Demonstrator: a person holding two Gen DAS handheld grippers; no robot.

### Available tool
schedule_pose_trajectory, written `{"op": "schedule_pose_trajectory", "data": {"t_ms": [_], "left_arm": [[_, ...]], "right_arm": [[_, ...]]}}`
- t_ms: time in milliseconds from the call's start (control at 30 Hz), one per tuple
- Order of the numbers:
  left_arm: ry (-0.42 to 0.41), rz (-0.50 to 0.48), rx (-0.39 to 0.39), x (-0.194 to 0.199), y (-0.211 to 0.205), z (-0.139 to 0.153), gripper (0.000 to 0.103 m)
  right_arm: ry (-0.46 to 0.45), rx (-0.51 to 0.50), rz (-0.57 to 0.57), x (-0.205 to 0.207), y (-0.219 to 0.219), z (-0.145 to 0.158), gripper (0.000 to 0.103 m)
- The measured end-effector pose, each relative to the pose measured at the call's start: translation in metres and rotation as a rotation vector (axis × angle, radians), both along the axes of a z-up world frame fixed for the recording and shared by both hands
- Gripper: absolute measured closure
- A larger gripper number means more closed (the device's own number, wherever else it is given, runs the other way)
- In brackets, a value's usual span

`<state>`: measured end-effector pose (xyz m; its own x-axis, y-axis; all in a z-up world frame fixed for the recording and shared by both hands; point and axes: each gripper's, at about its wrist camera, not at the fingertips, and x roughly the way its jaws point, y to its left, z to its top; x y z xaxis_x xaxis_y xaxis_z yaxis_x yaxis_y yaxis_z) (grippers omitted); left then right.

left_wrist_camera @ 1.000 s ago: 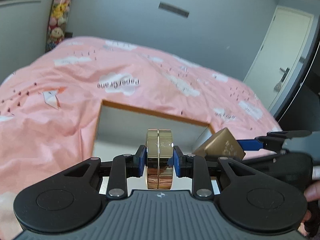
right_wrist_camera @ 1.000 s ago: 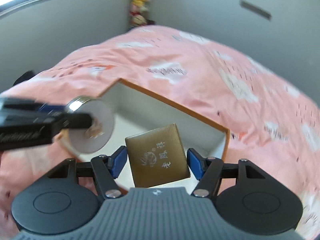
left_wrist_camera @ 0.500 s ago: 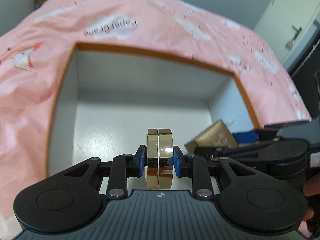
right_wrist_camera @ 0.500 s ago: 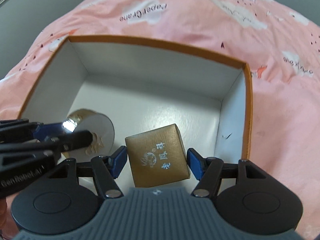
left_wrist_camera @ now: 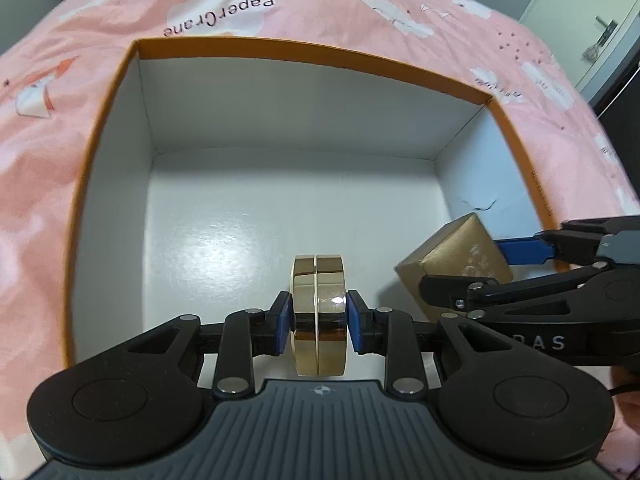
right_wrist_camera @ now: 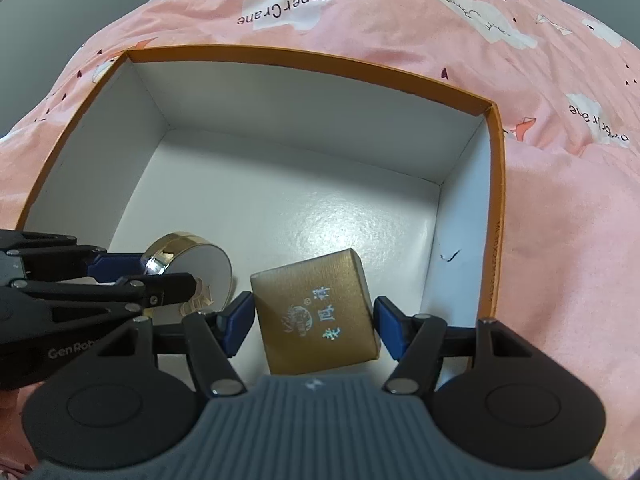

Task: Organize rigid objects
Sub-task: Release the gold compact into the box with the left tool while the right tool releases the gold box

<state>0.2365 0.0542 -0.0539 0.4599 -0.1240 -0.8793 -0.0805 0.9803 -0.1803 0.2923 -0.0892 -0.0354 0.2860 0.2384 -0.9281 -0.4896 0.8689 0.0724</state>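
Observation:
My left gripper (left_wrist_camera: 319,322) is shut on a round gold compact (left_wrist_camera: 319,312), held on edge low inside an open orange-rimmed box (left_wrist_camera: 280,46) with a white inside. My right gripper (right_wrist_camera: 314,320) is shut on a small gold square box (right_wrist_camera: 316,312) with printed characters, held low inside the same orange-rimmed box (right_wrist_camera: 320,62) near its right wall. The compact (right_wrist_camera: 200,268) shows at the left of the right wrist view, in the left gripper (right_wrist_camera: 152,276). The gold box (left_wrist_camera: 452,260) and right gripper (left_wrist_camera: 480,264) show at the right of the left wrist view.
The box lies on a bed with a pink cloud-print cover (left_wrist_camera: 360,4), also in the right wrist view (right_wrist_camera: 560,200). The white box floor (left_wrist_camera: 280,220) lies ahead of both grippers. A door (left_wrist_camera: 600,20) is at the far right.
Both grippers have come down from above the bed into the box, each still holding its object. The box walls now fill both views.

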Motion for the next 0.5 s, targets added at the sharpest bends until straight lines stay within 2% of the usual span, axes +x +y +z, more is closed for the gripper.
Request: {"op": "schedule_pose_trajectory", "data": {"t_ms": [133,300,367,500], "left_arm": [[-0.022,-0.016,0.209,0.001,-0.012,0.003,0.056],[-0.040,-0.037,0.339,-0.005,-0.019,0.001,0.055],[-0.041,-0.043,0.352,-0.006,-0.019,0.000,0.055],[-0.104,-0.024,0.289,-0.016,-0.013,0.015,0.055]], "right_arm": [[-0.001,0.007,0.007,-0.003,0.002,0.002,0.038],[-0.001,0.016,0.011,-0.006,0.002,0.004,0.038],[0.002,0.019,0.009,-0.006,0.001,0.004,0.038],[0.013,0.029,0.009,-0.005,0.001,0.004,0.038]]}}
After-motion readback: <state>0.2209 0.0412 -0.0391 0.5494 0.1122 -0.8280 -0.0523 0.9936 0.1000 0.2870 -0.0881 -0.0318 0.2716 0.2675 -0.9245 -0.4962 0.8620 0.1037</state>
